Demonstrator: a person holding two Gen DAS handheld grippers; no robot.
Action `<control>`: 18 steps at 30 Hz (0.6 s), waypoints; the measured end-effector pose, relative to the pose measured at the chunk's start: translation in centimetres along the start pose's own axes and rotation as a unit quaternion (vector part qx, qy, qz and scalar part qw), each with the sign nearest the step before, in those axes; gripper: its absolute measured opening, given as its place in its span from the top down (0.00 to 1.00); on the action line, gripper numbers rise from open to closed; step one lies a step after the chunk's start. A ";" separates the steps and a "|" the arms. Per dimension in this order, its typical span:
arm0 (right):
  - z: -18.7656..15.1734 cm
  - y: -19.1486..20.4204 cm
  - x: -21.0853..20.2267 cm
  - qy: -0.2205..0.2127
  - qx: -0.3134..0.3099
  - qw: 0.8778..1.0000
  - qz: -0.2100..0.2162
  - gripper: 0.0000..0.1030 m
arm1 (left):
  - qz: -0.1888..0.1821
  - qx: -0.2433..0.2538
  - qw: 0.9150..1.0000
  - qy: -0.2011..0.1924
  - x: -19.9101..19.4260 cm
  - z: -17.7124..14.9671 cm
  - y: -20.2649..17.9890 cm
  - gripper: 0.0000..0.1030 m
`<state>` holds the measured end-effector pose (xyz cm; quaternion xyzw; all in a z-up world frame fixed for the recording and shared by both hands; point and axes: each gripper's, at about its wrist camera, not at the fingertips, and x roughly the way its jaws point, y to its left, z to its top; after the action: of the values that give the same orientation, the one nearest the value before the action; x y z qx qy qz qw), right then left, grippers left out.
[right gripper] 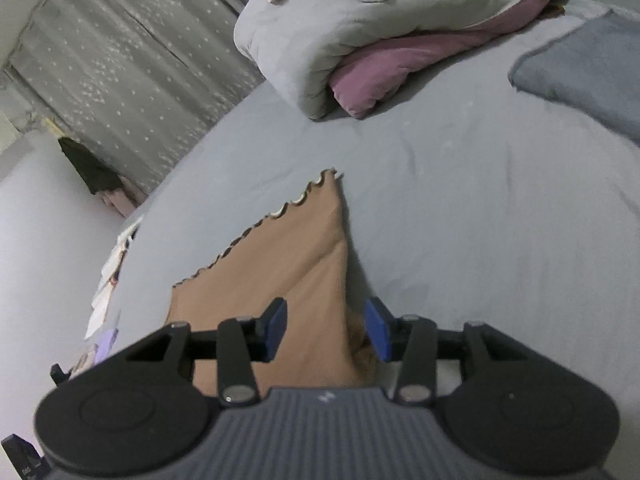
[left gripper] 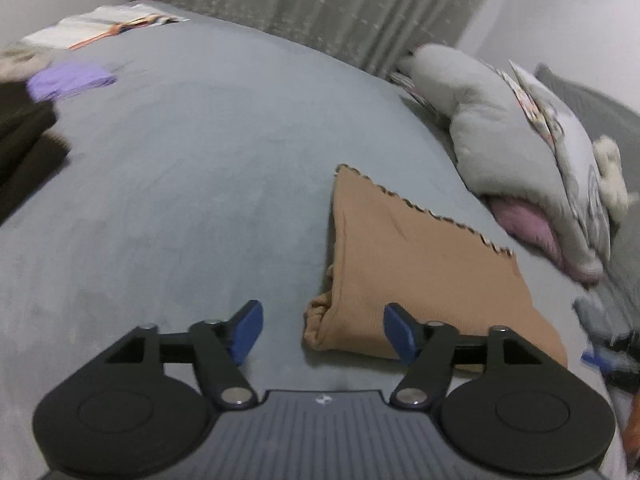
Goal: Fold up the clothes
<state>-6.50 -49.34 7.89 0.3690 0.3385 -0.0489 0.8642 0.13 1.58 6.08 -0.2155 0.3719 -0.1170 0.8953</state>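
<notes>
Top (left gripper: 420, 264): tan ribbed knit cloth, matt, scalloped dark-stitched hem. Bed (left gripper: 180, 200): grey sheet, soft matt, faintly creased. Left tool (left gripper: 323, 330) and right tool (right gripper: 326, 330): matt black plastic arms, blue matt pads, shiny metal pivot pins, ribbed grey body. Duvet (right gripper: 304, 36): grey matt fabric, mauve lining. Curtain (right gripper: 120, 64): grey flecked cloth.

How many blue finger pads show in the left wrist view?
2. One pad sits over the bare grey bedsheet; the other overlaps the near edge of the folded tan garment. A further blue bit at the right edge is too blurred to identify.
</notes>
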 end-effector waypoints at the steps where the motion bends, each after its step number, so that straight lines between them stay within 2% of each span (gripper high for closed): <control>1: -0.6 -0.6 0.4 0.002 0.010 1.000 0.000 0.60 | -0.001 -0.006 1.000 0.002 0.4 -0.2 0.2 0.30; 4: -1.2 -1.7 1.8 0.010 0.032 0.999 -0.005 0.59 | -0.011 -0.025 1.000 0.011 1.8 -0.4 0.5 0.30; 9: -0.9 -1.2 2.6 -0.005 0.035 0.999 0.016 0.59 | -0.041 -0.068 0.997 0.015 3.6 -0.5 0.1 0.28; 12: -1.2 -1.0 3.9 0.012 0.033 0.999 -0.006 0.55 | -0.039 -0.082 0.995 0.040 5.5 -0.7 -0.4 0.27; 16: -1.9 -0.8 4.5 0.020 0.033 0.999 -0.007 0.54 | -0.030 -0.069 0.997 0.034 6.9 -0.9 -1.1 0.25; 17: -1.8 -0.6 4.5 0.017 0.030 0.999 -0.005 0.59 | -0.031 -0.062 0.997 0.034 7.1 -0.8 -1.2 0.29; 18: -1.8 -0.5 4.5 0.015 0.026 1.000 -0.005 0.62 | -0.031 -0.056 0.997 0.034 7.2 -0.6 -1.4 0.39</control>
<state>-4.21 -47.78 3.88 0.3901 0.3521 -0.0562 0.8489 4.64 -2.50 1.93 -0.2729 0.4009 -0.1310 0.8647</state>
